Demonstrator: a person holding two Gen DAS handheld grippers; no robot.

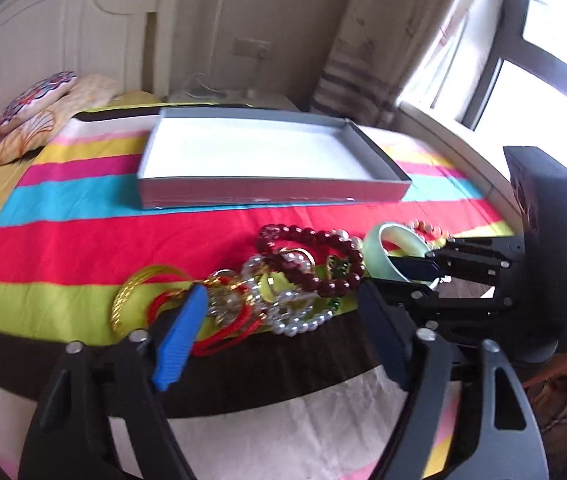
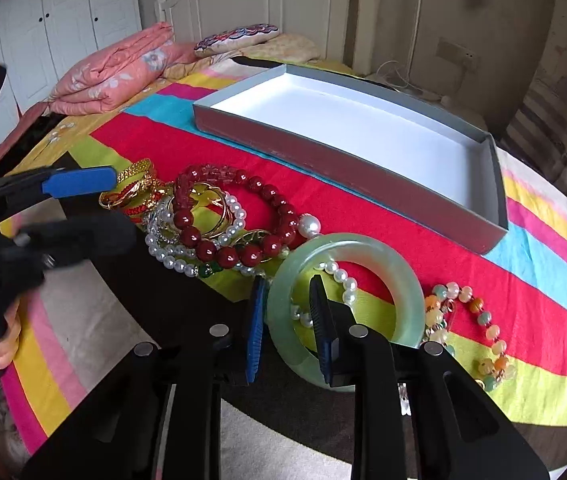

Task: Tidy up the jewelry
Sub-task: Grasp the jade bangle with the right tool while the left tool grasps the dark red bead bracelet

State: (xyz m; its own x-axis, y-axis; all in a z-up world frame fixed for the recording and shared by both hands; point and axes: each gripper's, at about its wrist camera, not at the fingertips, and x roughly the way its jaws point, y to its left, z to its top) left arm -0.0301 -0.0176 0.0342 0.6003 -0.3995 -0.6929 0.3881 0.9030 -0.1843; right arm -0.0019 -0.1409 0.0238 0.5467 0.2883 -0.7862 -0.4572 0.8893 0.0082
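While the grey box (image 2: 363, 176) sits bare on the striped bedspread (image 2: 483, 264), every piece of jewelry lies outside it, heaped along the green and red stripes nearer the cameras.

Item 1: jade bangle (image 2: 407, 280), pale green, at the right end of the heap. The right gripper (image 2: 289, 320) straddles its near rim, 1 finger outside the ring and 1 inside the hole, so the wall of the bangle sits between them; the fingers appear closed against it, though firm contact cannot be confirmed. This across-the-rim hold suits a rigid hoop that offers no other purchase.

Item 2: dark red bead bracelet (image 2: 243, 216), overlapping a pearl strand (image 2: 175, 260) that also trails through the bangle, a probable snag on lifting.

Item 3: gold bracelets (image 2: 135, 188) with red cord, at the left end of the heap.

Item 4: pastel bead bracelet (image 2: 479, 320), lying apart to the right of the bangle.

Left gripper (image 1: 279, 316): fingers spread wide, holding nothing, hovering over the gold and pearl end of the heap, likely positioned to take its own piece or steady the tangle.

Status, as judged: sorting barely begun; the box, just beyond the heap, is the evident destination.
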